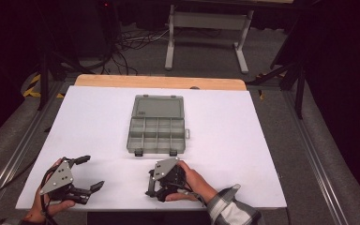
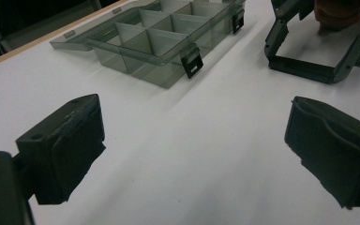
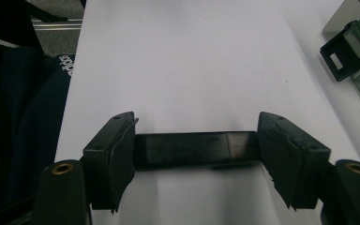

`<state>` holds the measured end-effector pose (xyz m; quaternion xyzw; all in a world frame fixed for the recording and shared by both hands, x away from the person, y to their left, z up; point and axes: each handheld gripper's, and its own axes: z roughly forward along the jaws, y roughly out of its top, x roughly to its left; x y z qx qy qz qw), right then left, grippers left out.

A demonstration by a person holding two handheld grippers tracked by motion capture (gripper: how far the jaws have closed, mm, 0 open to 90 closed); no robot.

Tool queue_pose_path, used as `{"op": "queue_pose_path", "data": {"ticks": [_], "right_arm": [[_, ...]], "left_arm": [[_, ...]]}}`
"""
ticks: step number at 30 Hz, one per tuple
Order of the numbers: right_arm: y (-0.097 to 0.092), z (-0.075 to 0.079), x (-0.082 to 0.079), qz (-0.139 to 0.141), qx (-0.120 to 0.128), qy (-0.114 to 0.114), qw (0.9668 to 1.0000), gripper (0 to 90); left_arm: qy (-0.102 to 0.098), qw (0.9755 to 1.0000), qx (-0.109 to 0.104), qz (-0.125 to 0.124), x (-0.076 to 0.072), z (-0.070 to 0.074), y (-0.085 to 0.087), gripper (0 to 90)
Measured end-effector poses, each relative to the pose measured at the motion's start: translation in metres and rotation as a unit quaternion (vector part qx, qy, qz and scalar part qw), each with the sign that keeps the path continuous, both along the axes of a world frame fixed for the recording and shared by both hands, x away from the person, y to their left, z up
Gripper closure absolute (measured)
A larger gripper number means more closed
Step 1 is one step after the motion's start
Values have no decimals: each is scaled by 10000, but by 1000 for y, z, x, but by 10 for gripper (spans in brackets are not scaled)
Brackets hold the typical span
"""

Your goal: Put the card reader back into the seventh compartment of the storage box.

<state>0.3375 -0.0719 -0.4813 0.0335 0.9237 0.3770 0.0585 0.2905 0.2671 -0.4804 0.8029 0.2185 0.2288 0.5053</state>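
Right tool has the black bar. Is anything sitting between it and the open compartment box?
Nothing visible. The right tool is shut on the black bar, and only bare white table lies between it and the compartment box, whose lid is folded back. The left tool rests open, off to the side.

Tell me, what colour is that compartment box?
Translucent grey compartment box, clearest in the left gripper view.

The white surface (image 1: 215, 140) is evenly and brightly lit from above, while the surrounding room stays dim. Shadows are soft and short. Both gripper views are slightly soft, with near claw pads out of focus.
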Motion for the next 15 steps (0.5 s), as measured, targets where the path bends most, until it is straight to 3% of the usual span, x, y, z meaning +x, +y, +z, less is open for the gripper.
{"op": "queue_pose_path", "data": {"ticks": [15], "right_arm": [[-6,10,-7,-168,62,-396,9991,310]], "left_arm": [[-30,10000,8,-24,0,1,-1,66]]}}
